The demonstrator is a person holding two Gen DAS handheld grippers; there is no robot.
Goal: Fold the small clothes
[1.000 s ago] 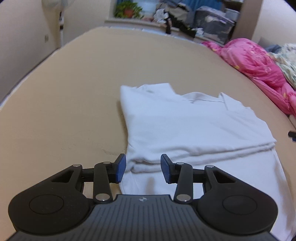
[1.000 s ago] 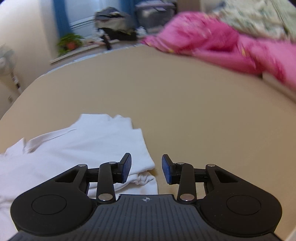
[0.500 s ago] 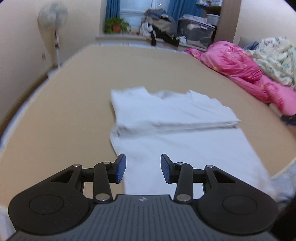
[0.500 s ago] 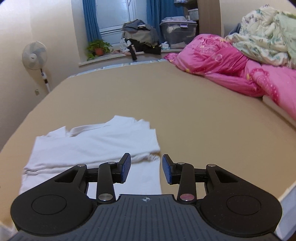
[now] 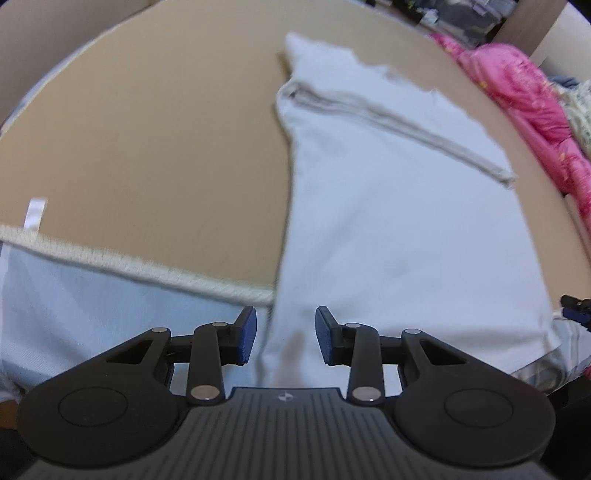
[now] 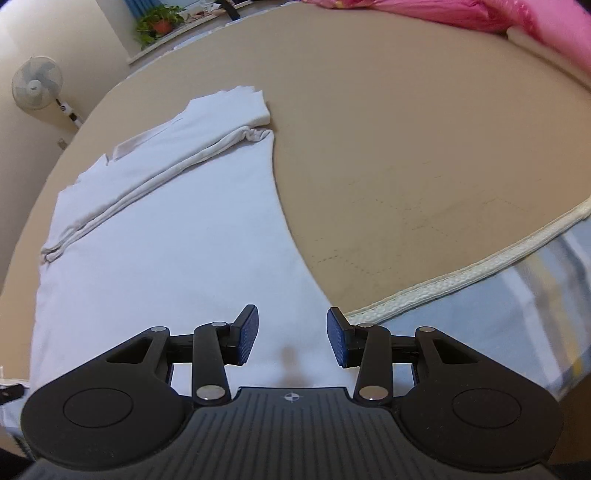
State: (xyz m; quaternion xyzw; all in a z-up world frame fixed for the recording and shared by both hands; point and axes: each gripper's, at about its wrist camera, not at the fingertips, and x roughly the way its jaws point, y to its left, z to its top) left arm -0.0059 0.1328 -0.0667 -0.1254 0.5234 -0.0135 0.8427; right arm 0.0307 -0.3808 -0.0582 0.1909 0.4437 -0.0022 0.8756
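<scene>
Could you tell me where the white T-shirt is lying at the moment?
The white cotton T-shirt lies flat on the tan mattress, filling the right wrist view's left half, its hem at the piped near edge.

Garment: white shirt (image 6: 162,236), top part folded over, flat on tan bed (image 6: 406,147).
Right gripper (image 6: 291,334): jaws apart, above the shirt's near hem.
Background: fan (image 6: 36,83), potted plant (image 6: 157,22), pink quilt (image 6: 480,14).
</scene>
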